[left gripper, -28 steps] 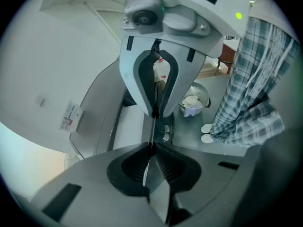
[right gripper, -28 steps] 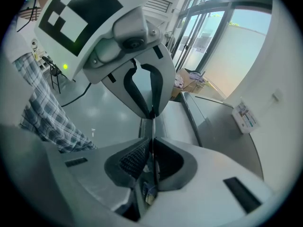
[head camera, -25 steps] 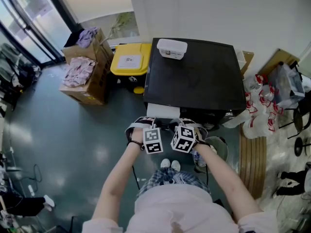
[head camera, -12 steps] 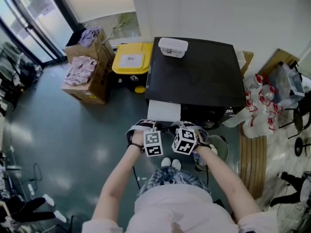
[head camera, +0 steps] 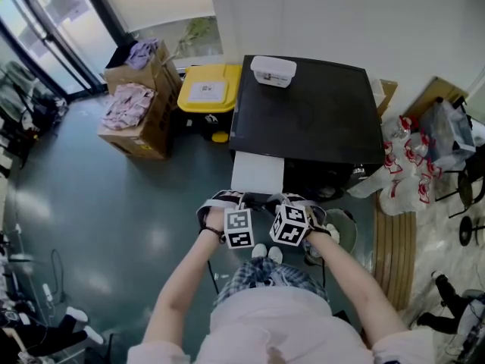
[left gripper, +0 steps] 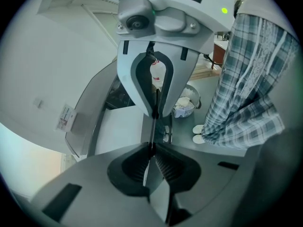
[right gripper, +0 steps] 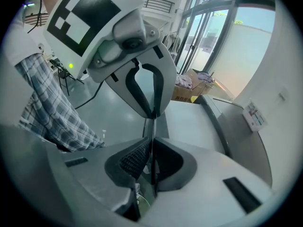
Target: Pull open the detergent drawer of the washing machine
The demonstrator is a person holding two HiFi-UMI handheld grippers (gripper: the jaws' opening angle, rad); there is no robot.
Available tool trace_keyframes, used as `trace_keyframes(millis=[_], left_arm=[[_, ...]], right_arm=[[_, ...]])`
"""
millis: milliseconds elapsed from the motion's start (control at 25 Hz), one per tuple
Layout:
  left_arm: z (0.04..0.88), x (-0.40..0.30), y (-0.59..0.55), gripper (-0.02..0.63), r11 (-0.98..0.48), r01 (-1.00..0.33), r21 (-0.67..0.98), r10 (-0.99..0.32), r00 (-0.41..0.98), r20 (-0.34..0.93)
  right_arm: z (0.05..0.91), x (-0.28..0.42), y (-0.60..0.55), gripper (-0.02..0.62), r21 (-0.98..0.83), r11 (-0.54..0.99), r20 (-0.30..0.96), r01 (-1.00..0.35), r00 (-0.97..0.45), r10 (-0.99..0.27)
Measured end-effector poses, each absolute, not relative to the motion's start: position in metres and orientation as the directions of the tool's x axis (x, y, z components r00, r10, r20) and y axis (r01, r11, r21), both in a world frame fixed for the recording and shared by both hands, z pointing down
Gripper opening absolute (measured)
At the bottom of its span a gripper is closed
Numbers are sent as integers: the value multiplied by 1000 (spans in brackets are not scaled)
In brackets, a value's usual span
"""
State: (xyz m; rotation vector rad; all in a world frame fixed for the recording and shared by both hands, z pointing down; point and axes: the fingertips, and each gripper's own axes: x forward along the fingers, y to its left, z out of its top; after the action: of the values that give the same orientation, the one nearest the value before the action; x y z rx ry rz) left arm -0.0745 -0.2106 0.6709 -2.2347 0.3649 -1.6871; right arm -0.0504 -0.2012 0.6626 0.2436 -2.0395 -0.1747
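The washing machine (head camera: 311,116) has a black top. Its white detergent drawer (head camera: 258,174) sticks out of the front at the left. My left gripper (head camera: 236,200) and my right gripper (head camera: 277,200) meet nose to nose at the drawer's near end. In the left gripper view my left gripper (left gripper: 152,151) is shut on the thin front edge of the drawer (left gripper: 118,131), with the right gripper (left gripper: 155,111) opposite it on the same edge. The right gripper view mirrors this: my right gripper (right gripper: 151,148) is shut on that edge, facing the left gripper (right gripper: 152,111).
A white lidded box (head camera: 273,70) sits on the machine's top. To the machine's left stand a yellow-lidded bin (head camera: 206,93) and cardboard boxes (head camera: 136,116) of clothes. Bags (head camera: 409,161) and a small basket (head camera: 342,232) lie at the right. My feet (head camera: 265,255) stand just below the grippers.
Both grippers have moved toward me, still shut on the drawer's front edge. The white drawer now sticks out farther from the machine.
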Motion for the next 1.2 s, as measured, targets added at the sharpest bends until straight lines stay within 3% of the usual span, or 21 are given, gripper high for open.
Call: trace_keyframes(millis=[1200], left_arm=[[685, -84, -116, 58, -935, 15, -355, -337, 279, 899]], right_arm=[[677, -59, -106, 52, 155, 988, 875, 2, -464, -136]])
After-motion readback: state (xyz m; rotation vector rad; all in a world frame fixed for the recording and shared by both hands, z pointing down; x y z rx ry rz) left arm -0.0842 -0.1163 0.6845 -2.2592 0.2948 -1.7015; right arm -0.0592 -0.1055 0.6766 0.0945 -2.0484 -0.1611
